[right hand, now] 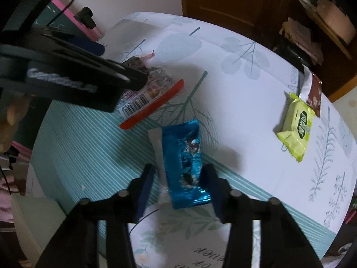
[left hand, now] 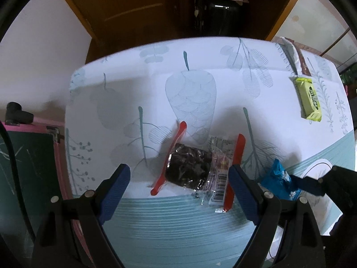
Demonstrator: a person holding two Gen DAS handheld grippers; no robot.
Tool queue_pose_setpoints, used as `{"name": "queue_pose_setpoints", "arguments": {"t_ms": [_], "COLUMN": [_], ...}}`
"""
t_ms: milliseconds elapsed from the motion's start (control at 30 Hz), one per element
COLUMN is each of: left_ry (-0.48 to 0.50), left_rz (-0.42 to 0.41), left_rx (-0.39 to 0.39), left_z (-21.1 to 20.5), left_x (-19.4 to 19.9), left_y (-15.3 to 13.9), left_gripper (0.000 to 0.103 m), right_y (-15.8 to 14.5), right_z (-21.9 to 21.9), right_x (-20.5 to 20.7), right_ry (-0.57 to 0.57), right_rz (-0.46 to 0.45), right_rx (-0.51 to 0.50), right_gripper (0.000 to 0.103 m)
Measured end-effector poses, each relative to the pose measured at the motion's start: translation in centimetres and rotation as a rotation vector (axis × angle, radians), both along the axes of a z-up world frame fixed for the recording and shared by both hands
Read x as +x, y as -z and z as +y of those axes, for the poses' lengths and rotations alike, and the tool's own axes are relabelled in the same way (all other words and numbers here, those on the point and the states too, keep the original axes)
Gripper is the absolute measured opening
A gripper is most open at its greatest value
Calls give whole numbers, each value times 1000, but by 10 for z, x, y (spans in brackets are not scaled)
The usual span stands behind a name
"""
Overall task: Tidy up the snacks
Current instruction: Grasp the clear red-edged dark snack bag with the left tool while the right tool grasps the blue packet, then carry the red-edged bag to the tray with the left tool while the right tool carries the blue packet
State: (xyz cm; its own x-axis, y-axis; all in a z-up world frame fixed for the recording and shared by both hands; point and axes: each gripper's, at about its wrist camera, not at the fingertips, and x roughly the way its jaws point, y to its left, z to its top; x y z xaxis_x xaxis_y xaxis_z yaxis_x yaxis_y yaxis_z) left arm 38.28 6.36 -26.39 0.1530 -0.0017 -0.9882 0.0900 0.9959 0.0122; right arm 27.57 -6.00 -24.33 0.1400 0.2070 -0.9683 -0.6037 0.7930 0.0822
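A clear snack packet with red edges and a dark filling (left hand: 191,167) lies on the table (left hand: 156,84) between the fingers of my left gripper (left hand: 176,183), which is open and just above it. The packet also shows in the right wrist view (right hand: 147,91), partly under the left gripper. A blue foil snack pack (right hand: 185,163) lies between the fingers of my right gripper (right hand: 178,178), which is open around it; I see the pack in the left wrist view (left hand: 279,178). A yellow-green snack pack (left hand: 309,98) (right hand: 296,127) lies at the right.
A brown and white packet (right hand: 312,91) lies beyond the yellow-green pack near the table's far right edge. A pink-framed chalkboard (left hand: 29,156) stands left of the table. A wooden door and cluttered shelves (right hand: 312,29) are behind the table.
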Motion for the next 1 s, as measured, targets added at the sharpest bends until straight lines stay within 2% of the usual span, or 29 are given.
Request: {"name": "queue_pose_setpoints", "arguments": {"t_ms": [100, 133, 167, 200, 333, 400, 433, 700, 1000], "left_ry": [0, 4, 7, 10, 20, 12, 8, 6, 57], "left_rz": [12, 18, 24, 36, 17, 3, -3, -46, -122], "left_rx": [-6, -12, -15, -23, -19, -13, -17, 8, 5], "left_z": [-1, -2, -3, -3, -6, -5, -4, -7, -24], "left_x": [1, 1, 2, 2, -2, -4, -6, -25, -62], "left_y": [8, 11, 13, 16, 14, 12, 11, -6, -65], "left_gripper": [87, 84, 72, 65, 54, 44, 42, 40, 40], "right_y": [0, 0, 0, -1, -2, -3, -3, -14, -46], "right_z": [-4, -6, -7, -9, -8, -6, -5, -12, -32], "right_x": [1, 1, 1, 2, -2, -6, -7, -20, -33], "right_ry": [9, 13, 18, 20, 11, 1, -2, -16, 26], "right_rz": [8, 10, 12, 13, 4, -3, -3, -25, -68], "right_rx": [21, 27, 32, 33, 23, 15, 12, 9, 22], "right_gripper": [33, 32, 31, 30, 27, 26, 26, 25, 25]}}
